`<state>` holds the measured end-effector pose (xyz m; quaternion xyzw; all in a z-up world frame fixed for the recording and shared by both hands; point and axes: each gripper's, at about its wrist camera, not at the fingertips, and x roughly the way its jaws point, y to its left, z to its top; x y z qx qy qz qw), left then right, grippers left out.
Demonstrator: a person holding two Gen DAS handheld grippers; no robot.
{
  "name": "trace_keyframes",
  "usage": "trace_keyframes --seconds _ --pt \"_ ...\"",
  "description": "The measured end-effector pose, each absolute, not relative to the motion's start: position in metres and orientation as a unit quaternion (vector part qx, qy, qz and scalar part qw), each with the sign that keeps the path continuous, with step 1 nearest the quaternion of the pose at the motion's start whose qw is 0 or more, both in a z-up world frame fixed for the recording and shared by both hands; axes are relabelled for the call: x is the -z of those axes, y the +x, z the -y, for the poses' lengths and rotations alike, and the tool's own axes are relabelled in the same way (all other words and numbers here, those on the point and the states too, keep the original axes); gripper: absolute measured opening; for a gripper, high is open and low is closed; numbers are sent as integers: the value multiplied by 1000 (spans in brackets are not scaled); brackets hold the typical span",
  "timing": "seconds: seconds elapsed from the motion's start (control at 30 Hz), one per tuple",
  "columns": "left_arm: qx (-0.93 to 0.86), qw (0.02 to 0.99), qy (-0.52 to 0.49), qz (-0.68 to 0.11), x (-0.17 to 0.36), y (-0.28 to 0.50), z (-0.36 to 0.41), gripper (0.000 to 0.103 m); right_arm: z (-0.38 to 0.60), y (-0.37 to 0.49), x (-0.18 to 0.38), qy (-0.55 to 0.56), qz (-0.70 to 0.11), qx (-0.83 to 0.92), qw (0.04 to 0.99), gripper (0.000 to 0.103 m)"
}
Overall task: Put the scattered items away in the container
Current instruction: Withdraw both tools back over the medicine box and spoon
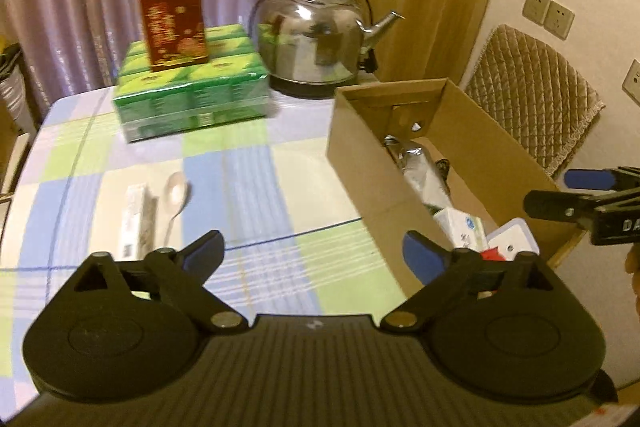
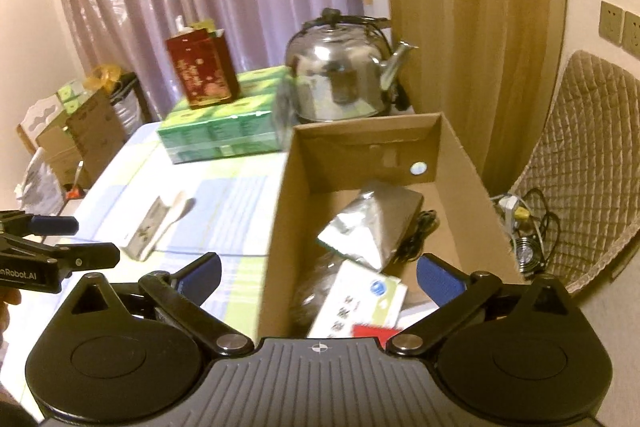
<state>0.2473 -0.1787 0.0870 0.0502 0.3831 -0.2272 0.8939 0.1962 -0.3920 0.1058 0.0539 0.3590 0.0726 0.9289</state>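
Already we see several packets inside the cardboard box (image 2: 460, 163), while a spoon (image 1: 175, 195) and flat packet (image 1: 138, 223) wait on the counter (image 1: 256, 163), both claws, left claw (image 1: 314, 255) and right claw (image 2: 319, 279), wide and empty.

Cardboard box (image 2: 280, 227): open-topped, stood on checked tablecloth, held silver foil pouch (image 2: 372, 223), white carton (image 2: 360, 303), black cord. Outside, left of it: pale spoon (image 1: 176, 195) and long flat packet (image 1: 138, 223), lying side by side.

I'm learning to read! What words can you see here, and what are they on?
"nRobot.AI": on the left tool, start cut off.
"DA": on the right tool, rest cut off.
Red carton, green packs, white box in the cardboard box: print too blurred.
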Motion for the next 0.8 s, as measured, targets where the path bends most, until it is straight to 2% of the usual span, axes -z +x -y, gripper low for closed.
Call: trace_keyframes --seconds 0.1,0.8 --pt "218 899 50 -376 -87 230 157 102 377 180 -108 56 -357 -80 929 101" --pt "137 904 8 -405 -51 155 16 102 271 122 -76 57 -388 -151 907 101"
